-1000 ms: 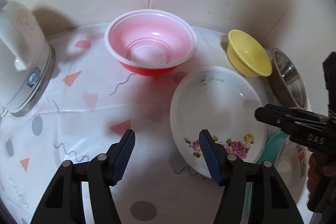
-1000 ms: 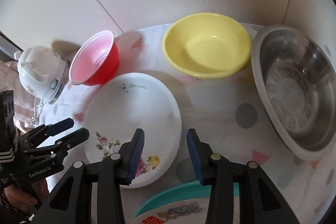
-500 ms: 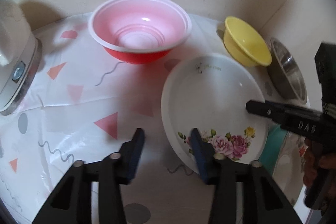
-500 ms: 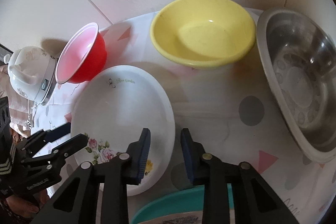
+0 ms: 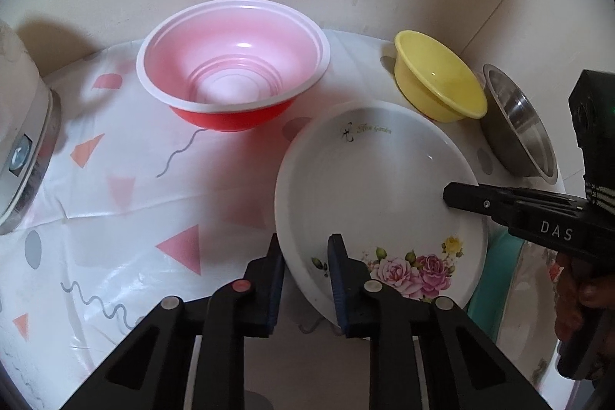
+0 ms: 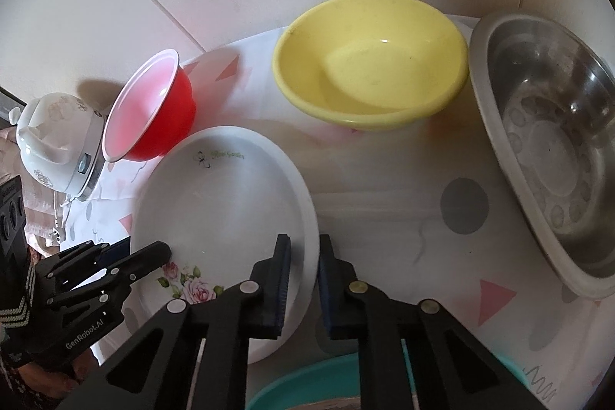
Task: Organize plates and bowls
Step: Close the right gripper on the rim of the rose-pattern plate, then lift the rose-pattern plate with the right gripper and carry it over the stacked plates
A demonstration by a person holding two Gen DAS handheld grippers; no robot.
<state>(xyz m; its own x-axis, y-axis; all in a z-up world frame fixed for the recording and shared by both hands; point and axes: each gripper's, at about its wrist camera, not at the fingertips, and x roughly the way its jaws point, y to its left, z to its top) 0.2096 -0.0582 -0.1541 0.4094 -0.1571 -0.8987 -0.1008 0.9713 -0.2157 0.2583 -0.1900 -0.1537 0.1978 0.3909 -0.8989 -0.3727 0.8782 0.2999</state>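
White floral plate sits on the patterned tablecloth, near front centre, rose print on its near edge, small printed logo on its far side. Pinched from both sides. Left gripper closed down on the plate's left rim, one blue pad inside the rim, one outside. Right gripper clamped on the opposite rim the same way, rim running between the pads. From the left wrist view, right gripper's finger lies across the plate's right edge; from the right wrist view, left gripper's fingers overlap the plate's left edge by the roses.

Red bowl, pink inside with a white rim, stands behind and left of the plate, close to it, contact unclear. Yellow bowl behind and right of the plate, near the wall, upright. Steel bowl just right of the yellow one, rims very close; touching or not, cannot tell. Teal tray at the front edge, just beside the plate's near right side, partly hidden by the gripper. White kettle on the far left, beside the red bowl.
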